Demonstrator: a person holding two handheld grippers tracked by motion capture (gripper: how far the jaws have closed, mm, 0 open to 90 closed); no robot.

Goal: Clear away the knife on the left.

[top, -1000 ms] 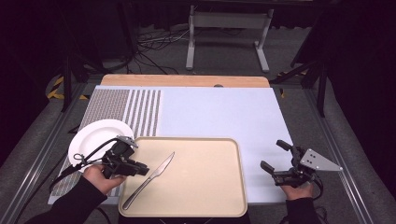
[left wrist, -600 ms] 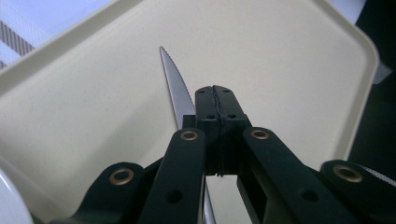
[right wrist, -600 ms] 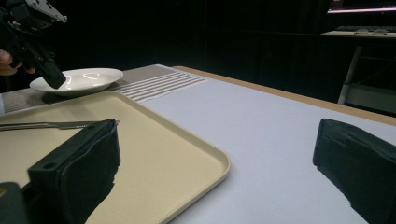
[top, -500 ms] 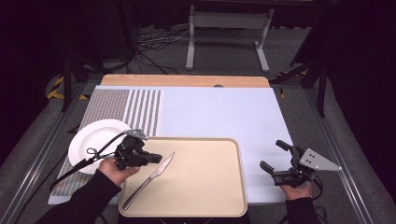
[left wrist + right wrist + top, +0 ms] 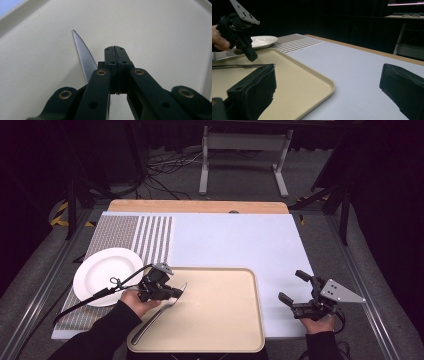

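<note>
A metal knife (image 5: 150,322) lies slantwise on the left part of the beige tray (image 5: 220,320), its serrated blade (image 5: 83,57) pointing away from me. My left gripper (image 5: 176,293) hovers over the blade end, jaws shut together with nothing between them; in the left gripper view the left gripper (image 5: 115,48) has the blade just to its left. From the right gripper view the left gripper (image 5: 252,57) hangs slightly above the knife (image 5: 239,66). My right gripper (image 5: 293,286) rests open on the white mat right of the tray, and the right gripper (image 5: 328,82) holds nothing.
A white plate (image 5: 107,275) sits on the striped mat left of the tray. A wooden strip (image 5: 200,206) borders the table's far edge. A metal stand (image 5: 240,150) rises from the floor beyond it.
My left gripper has moved right, from beside the plate's edge to over the knife's blade on the tray. The right gripper has stayed put.
</note>
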